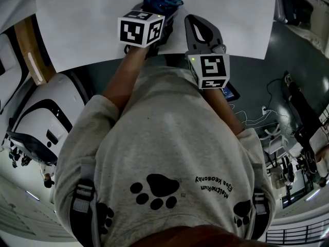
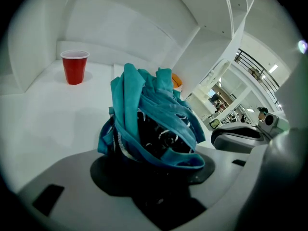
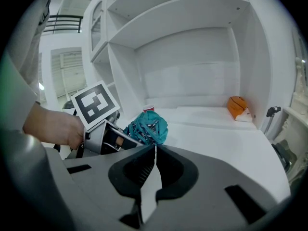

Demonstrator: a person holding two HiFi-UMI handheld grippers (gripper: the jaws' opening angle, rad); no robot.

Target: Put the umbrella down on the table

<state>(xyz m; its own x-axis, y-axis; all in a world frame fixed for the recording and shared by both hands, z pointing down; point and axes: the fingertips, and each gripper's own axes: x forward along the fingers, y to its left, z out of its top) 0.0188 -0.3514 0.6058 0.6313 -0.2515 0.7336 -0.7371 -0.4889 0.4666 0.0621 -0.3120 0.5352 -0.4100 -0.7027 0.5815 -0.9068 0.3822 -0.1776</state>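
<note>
White bench (image 2: 38,129) | left claw (image 2: 154,161) clamps teal umbrella (image 2: 149,114) | right claw (image 3: 153,150) closed, empty | step: placing | next: rest umbrella, release.

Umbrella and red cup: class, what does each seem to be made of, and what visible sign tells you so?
The umbrella looks like thin teal cloth, perhaps nylon or polyester, fairly matte: it bunches in soft folds with hemmed edges. The red cup seems to be thin plastic, smooth and slightly glossy: even colour, a distinct rim, a pale inside.
</note>
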